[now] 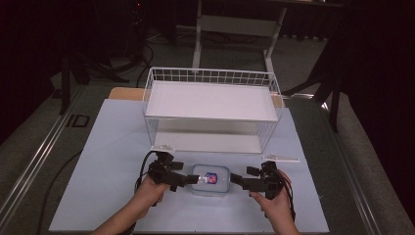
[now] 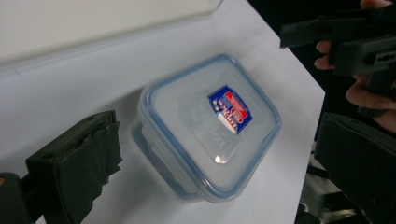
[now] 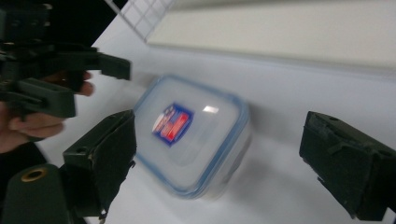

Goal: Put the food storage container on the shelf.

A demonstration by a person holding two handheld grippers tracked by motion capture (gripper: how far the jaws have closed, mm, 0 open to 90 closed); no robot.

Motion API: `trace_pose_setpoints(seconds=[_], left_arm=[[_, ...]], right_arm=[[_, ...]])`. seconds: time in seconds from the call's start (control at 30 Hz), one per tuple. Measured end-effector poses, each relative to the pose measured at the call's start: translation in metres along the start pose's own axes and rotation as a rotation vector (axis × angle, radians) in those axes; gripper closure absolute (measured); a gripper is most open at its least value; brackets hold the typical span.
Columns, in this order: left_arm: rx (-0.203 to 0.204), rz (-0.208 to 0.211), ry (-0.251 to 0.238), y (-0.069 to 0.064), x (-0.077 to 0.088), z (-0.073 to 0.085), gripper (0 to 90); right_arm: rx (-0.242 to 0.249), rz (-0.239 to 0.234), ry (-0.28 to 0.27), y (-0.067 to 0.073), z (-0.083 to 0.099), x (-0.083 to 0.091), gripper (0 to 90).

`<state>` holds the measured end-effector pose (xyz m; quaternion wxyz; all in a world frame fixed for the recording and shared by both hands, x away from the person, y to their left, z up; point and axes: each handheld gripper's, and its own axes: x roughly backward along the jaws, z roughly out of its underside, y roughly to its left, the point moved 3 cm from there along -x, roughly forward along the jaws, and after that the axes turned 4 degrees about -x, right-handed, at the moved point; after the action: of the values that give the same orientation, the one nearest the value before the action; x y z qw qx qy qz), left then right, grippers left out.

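Note:
A clear plastic food container (image 1: 210, 179) with a blue-rimmed lid and a red-and-blue label lies flat on the white table near the front edge. My left gripper (image 1: 188, 180) stands at its left side and my right gripper (image 1: 234, 179) at its right side, both pointing inward at it. In the left gripper view the container (image 2: 210, 130) lies between the wide-apart jaws of the left gripper (image 2: 219, 140), which is open. In the right gripper view the right gripper (image 3: 224, 154) is open too; the container (image 3: 191, 135), slightly blurred, sits close against its left jaw.
A white wire basket (image 1: 211, 105) with two flat shelves stands just behind the container. A thin white strip (image 1: 281, 158) lies on the table at the basket's front right corner. Table edges drop to dark floor on both sides.

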<state>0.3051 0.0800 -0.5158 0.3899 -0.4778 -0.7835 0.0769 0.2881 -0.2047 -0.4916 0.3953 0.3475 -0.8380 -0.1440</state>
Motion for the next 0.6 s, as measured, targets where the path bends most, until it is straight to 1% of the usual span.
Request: trace_pose_setpoints(seconds=[0.03,0.1,0.13,0.17,0.2,0.23,0.27,0.3,0.37,0.43,0.47,0.5,0.53,0.57,0.6], left_arm=[[0.033,-0.011,0.035,0.003,-0.007,0.003,1.3],[0.088,-0.001,0.032,0.007,-0.009,0.005,1.4],[0.111,-0.004,0.029,0.009,-0.011,0.005,1.5],[0.129,-0.012,0.028,0.011,-0.012,0.006,3.3],[0.144,-0.013,0.028,0.013,-0.013,0.007,7.1],[0.160,-0.008,0.034,0.014,-0.015,0.008,8.1],[0.160,-0.008,0.034,0.014,-0.015,0.008,8.1],[0.173,-0.005,0.054,0.015,-0.019,0.010,8.8],[0.192,-0.004,0.058,0.016,-0.021,0.011,15.0],[0.207,0.002,0.062,0.018,-0.022,0.011,15.4],[0.220,0.001,0.063,0.019,-0.022,0.012,15.8],[0.220,0.001,0.063,0.019,-0.022,0.012,15.8],[0.231,0.003,0.073,0.020,-0.023,0.012,15.8],[0.235,0.005,0.073,0.020,-0.023,0.013,17.7],[0.237,0.009,0.076,0.020,-0.024,0.013,22.1]], right_arm=[[-0.066,-0.021,0.023,-0.005,0.002,-0.005,12.3],[-0.139,-0.037,0.051,-0.009,0.005,-0.009,13.7],[-0.176,-0.060,0.058,-0.011,0.006,-0.012,13.7],[-0.209,-0.086,0.072,-0.012,0.007,-0.014,14.0],[-0.232,-0.094,0.087,-0.013,0.008,-0.016,14.4],[-0.245,-0.094,0.099,-0.013,0.010,-0.019,15.1],[-0.245,-0.094,0.099,-0.013,0.010,-0.019,15.1],[-0.262,-0.099,0.129,-0.014,0.012,-0.026,15.2],[-0.281,-0.105,0.151,-0.016,0.014,-0.033,17.4],[-0.303,-0.105,0.167,-0.018,0.015,-0.038,17.4],[-0.320,-0.118,0.175,-0.018,0.014,-0.041,17.8],[-0.320,-0.118,0.175,-0.018,0.014,-0.041,17.8],[-0.345,-0.128,0.187,-0.019,0.014,-0.043,18.0],[-0.366,-0.133,0.193,-0.020,0.014,-0.045,22.2],[-0.378,-0.137,0.197,-0.021,0.014,-0.046,22.6]])
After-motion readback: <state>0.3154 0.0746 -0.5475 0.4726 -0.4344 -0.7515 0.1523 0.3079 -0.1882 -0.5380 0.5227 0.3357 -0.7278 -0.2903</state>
